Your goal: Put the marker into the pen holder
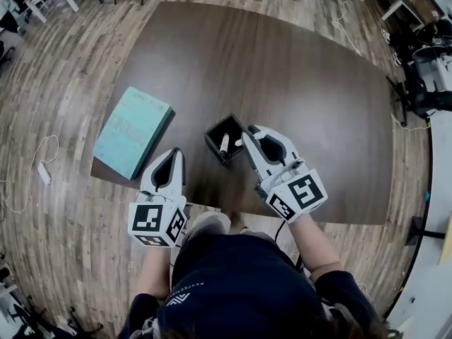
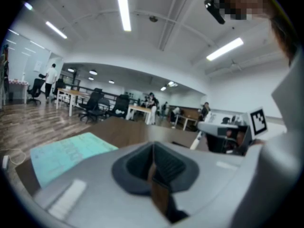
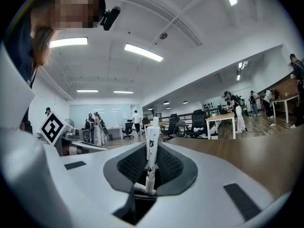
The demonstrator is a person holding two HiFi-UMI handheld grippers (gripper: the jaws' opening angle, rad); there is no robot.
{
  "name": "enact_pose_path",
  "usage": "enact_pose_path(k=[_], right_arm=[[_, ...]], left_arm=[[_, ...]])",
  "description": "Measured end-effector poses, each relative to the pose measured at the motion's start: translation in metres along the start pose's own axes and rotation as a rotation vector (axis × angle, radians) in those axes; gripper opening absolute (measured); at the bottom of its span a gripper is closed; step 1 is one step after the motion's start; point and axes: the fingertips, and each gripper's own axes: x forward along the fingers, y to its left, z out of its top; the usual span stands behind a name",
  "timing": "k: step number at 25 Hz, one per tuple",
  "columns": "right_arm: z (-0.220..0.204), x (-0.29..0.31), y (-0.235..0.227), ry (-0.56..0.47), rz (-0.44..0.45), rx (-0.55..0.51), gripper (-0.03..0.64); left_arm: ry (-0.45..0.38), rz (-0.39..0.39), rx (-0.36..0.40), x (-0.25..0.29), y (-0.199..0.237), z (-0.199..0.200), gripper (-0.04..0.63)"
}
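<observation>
Person's dark shirt (image 1: 233, 281) fills the bottom of the head view, both tongs held out ahead of it. Right gripper (image 1: 246, 135) is pinching the white marker (image 3: 151, 151): the shaft stands between the two pads and rises past the fingertips. Its long axis is near upright, crosswise to the reach of the jaws.

Black square pen holder (image 1: 211, 139) sits on the brown table (image 1: 296, 76), just ahead of the right tips and a little to their left. In the head view the marker overlaps the holder's mouth, tilted, dark end low toward the near corner. The lower end looks to be inside the opening; how deep it goes can't be told.

Left gripper (image 1: 176, 154) has its jaws pressed together with nothing between them. It is parked on the holder's other side, near it but not touching. A teal book (image 1: 133, 131) lies further out to its left.

Judgement: the right tongs are the working ones and the left are idle. The move turns on keeping the shaft steep over the mouth, then spreading the jaws so it drops in. If the tilt grows, it may catch on the rim or tip the holder.
</observation>
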Motion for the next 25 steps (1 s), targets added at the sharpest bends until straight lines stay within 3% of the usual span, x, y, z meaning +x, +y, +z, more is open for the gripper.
enact_pose_path(k=[15, 25], right_arm=[[-0.036, 0.012, -0.003, 0.083, -0.044, -0.024, 0.051], [-0.039, 0.011, -0.005, 0.087, -0.067, -0.001, 0.089]], left_arm=[[0.054, -0.043, -0.024, 0.026, 0.018, -0.013, 0.009], [0.069, -0.079, -0.014, 0.033, 0.016, -0.016, 0.009]])
